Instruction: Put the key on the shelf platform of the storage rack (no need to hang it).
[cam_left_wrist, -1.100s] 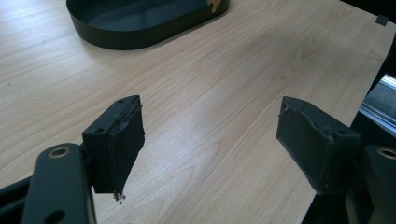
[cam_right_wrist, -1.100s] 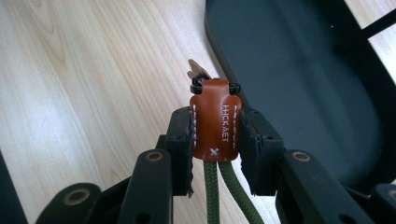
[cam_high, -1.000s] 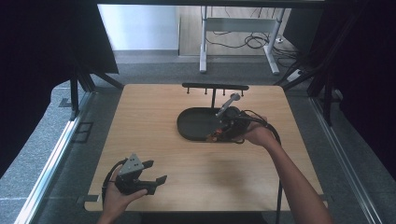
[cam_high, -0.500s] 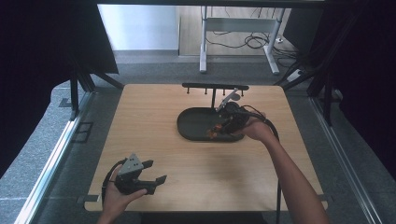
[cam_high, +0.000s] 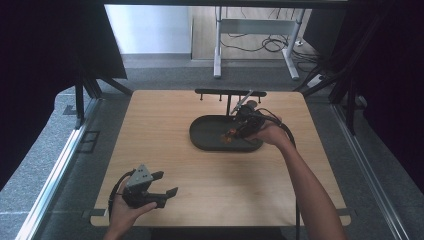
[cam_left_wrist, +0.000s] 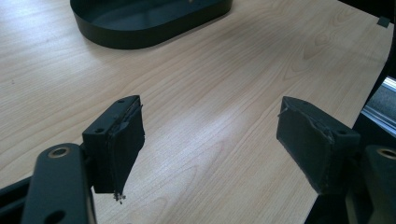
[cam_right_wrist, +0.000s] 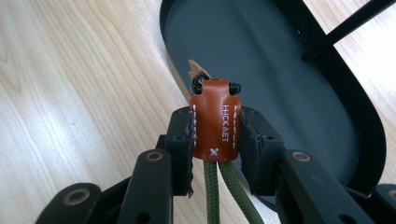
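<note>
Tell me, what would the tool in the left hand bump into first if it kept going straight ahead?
Probably the dark oval tray. The left tool points across bare wooden table, jaws open and empty, with the tray lying ahead, a bit to the left. Depth is hard to judge, so it might slip just past.

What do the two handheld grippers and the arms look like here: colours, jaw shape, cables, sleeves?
Both grippers are black. The left gripper carries a grey three-cornered plate on top and trails a black cable. Its jaws end in blocky black pads with frayed edges, on flat arms with round rivet holes. The right gripper has the same linkage and a black cable running along the forearm. The forearms are bare, with no sleeves in view.
</note>
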